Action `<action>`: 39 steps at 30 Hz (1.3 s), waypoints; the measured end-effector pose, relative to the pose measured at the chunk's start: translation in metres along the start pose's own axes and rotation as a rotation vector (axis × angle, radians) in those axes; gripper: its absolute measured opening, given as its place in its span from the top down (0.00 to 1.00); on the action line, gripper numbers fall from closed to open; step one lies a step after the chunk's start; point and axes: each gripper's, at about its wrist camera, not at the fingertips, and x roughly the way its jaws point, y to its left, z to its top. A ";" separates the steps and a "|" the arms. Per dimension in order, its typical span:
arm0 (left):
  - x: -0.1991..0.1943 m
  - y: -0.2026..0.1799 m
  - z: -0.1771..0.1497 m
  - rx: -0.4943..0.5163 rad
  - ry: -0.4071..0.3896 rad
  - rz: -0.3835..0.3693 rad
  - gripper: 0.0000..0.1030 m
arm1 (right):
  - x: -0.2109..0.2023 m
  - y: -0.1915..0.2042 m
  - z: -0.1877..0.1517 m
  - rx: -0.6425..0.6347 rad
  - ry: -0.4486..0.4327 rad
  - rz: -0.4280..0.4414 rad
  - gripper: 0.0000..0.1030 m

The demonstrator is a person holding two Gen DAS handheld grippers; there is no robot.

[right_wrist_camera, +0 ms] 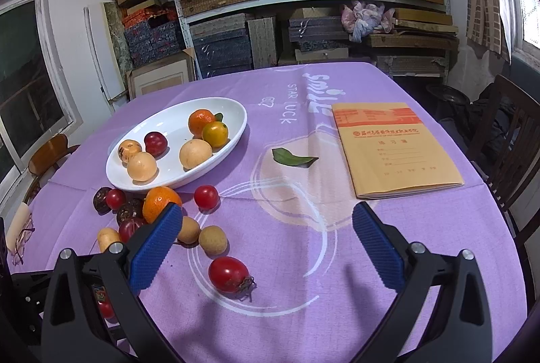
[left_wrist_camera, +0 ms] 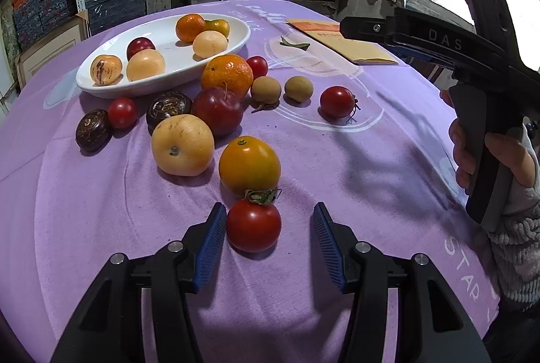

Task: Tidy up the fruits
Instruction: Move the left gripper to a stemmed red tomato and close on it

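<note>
Spreading wide, your left gripper (left_wrist_camera: pixel 270 248) sits low over the purple tablecloth (left_wrist_camera: pixel 337 180), jaws apart with a red tomato (left_wrist_camera: pixel 253 225) between them, hugging the left pad and clear of the right one. Just beyond it, an orange-yellow fruit (left_wrist_camera: pixel 249 164) touches the tomato's green calyx, and a pale yellow fruit (left_wrist_camera: pixel 182 145) sits beside that. Your right gripper (right_wrist_camera: pixel 266 248) hangs open too, holding nothing, above bare cloth. Ahead of its left finger lies another red tomato (right_wrist_camera: pixel 228 274) on its side, then two small tan fruits (right_wrist_camera: pixel 212 239) just past it. Farther out, loose fruit crowds against the white oval plate (right_wrist_camera: pixel 152 130), which already carries six pieces. Off to the right, a green leaf (right_wrist_camera: pixel 290 157) lies alone, with a tan exercise book (right_wrist_camera: pixel 395 153) near the table's edge.
</note>
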 end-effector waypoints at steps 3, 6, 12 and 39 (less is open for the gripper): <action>0.002 -0.004 0.002 0.008 0.001 0.008 0.48 | 0.000 0.000 0.000 0.004 0.000 0.000 0.04; -0.002 -0.002 0.000 -0.008 -0.003 -0.003 0.50 | 0.001 0.000 -0.001 0.011 0.002 0.003 0.04; -0.004 -0.001 -0.004 -0.008 0.007 0.007 0.52 | 0.001 0.000 -0.001 0.006 0.000 0.003 0.04; -0.015 -0.016 -0.023 0.054 0.003 -0.007 0.65 | 0.002 0.004 -0.003 0.001 0.010 0.009 0.04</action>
